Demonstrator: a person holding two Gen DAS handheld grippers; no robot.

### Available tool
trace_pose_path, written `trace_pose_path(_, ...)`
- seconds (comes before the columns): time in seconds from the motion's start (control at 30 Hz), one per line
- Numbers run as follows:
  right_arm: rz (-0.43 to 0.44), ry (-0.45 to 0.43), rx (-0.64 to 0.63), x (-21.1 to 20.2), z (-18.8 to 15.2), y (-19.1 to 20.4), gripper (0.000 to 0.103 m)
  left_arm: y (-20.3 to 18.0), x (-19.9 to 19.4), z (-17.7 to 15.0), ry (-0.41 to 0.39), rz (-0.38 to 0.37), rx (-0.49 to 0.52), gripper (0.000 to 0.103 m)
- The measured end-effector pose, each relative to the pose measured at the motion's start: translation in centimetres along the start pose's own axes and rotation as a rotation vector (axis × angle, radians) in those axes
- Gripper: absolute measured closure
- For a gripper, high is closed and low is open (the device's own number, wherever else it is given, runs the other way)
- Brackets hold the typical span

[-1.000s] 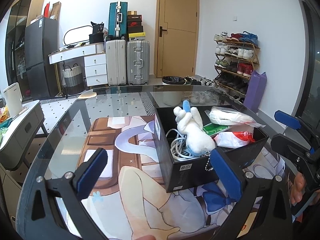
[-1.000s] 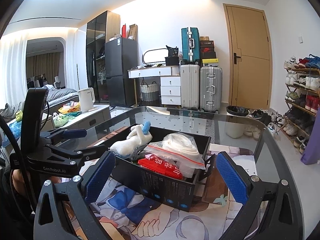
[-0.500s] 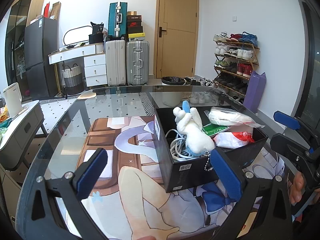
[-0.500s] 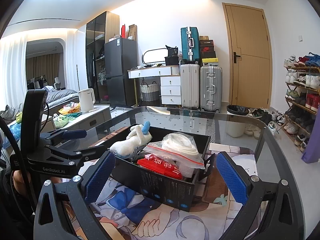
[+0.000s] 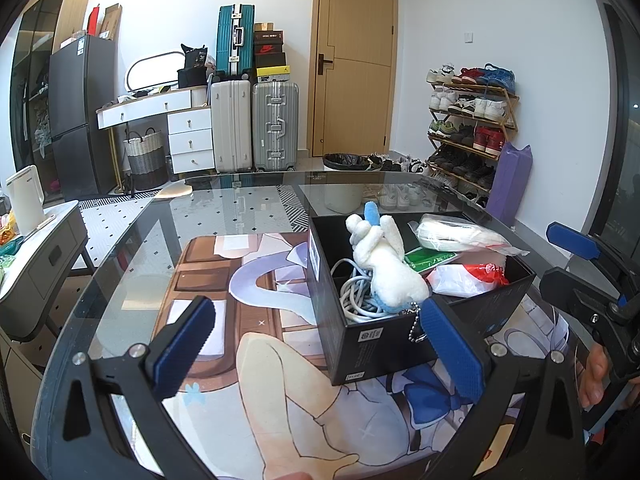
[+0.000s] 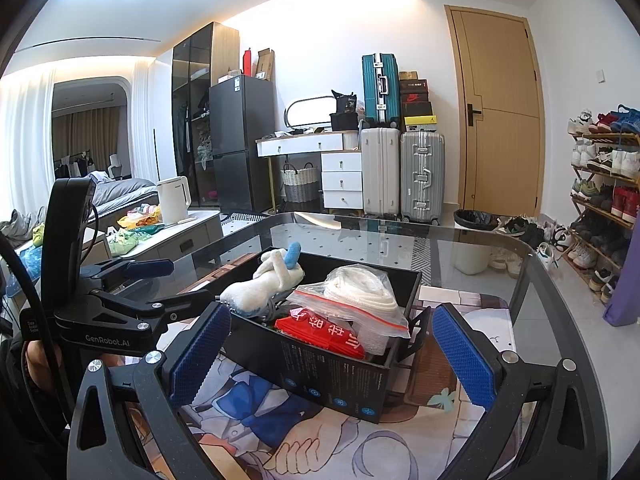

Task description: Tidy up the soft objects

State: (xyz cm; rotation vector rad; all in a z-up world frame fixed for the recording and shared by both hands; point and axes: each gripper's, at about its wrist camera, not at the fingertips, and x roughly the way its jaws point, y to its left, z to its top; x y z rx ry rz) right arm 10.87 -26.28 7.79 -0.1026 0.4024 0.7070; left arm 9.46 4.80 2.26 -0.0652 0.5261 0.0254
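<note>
A lived-in room with suitcases, a wooden door and a shoe rack lies behind a glass table (image 5: 224,216) whose near half is covered by a printed anime mat (image 5: 280,380). On that mat stands a black box (image 5: 372,340), open at the top, and the soft things are already in it: a white plush toy (image 5: 386,264) with a blue tip leans over the near-left corner above a coil of pale cable (image 5: 354,300), its ball-chain hanging down the outer wall; a zip bag of white fabric (image 6: 360,300) lies across the far side, and a red printed pouch (image 6: 326,334) and a green packet (image 5: 430,258) sit between. Nothing soft is seen loose on the mat or the bare glass. The left gripper (image 5: 316,356) hovers just short of the box with its blue pads spread wide and nothing between them; the right gripper (image 6: 332,354) faces the box from the other side, also spread and empty. Judging from this, the gathering looks largely done; what may be left is settling the plush toy lower so it does not overhang the rim, or tidying the contents.
</note>
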Motion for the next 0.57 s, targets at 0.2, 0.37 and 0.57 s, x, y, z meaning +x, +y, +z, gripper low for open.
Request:
trace_pose_path(0.2,-0.001,0.001,0.000,0.01,-0.01,0.00,0.001,-0.01,-0.05,-0.01,0.001,0.000,-0.003,0.000)
trace_pose_path(0.37,0.000,0.000,0.000,0.00,-0.01,-0.01,0.000,-0.06,0.00,0.05,0.001,0.007,-0.009,0.000)
trace_pose_path(0.57,0.000,0.000,0.001,0.00,-0.02,-0.02,0.001,-0.18,-0.22,0.04,-0.008,0.008,0.003,0.000)
